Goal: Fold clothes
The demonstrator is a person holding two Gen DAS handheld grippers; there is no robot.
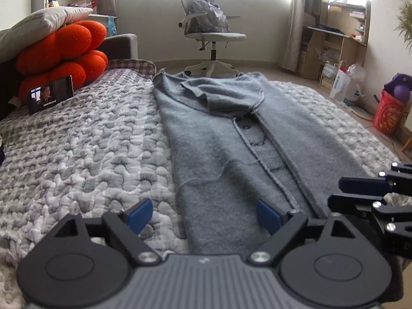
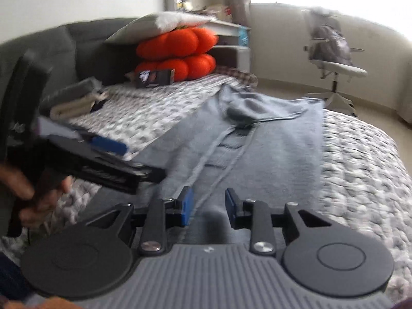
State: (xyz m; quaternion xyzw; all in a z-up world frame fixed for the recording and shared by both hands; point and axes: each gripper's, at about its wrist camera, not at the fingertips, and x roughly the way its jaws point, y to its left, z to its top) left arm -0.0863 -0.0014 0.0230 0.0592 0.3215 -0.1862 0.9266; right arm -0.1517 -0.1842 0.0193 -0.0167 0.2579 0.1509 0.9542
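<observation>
the grey cardigan (image 1: 226, 139) lies flat on the bed (image 1: 90, 141), its long side running straight away from both tools; the left gripper (image 1: 203, 217) is wide open over its near hem, the right gripper (image 2: 209, 207) half open, both empty

Bed: I am looking across the bed (image 1: 77, 154), its grey-and-white quilted cover spreading under everything.
Sweater: a grey knit sweater (image 1: 219, 139) is lying flat down the middle toward twelve o'clock.
Cushions: orange cushions (image 1: 64, 51) are sitting at ten o'clock.
Phone: a phone (image 1: 50, 94) is leaning against them.
Folded pile: folded clothes (image 2: 74, 97) are resting at nine o'clock in my right view.
</observation>
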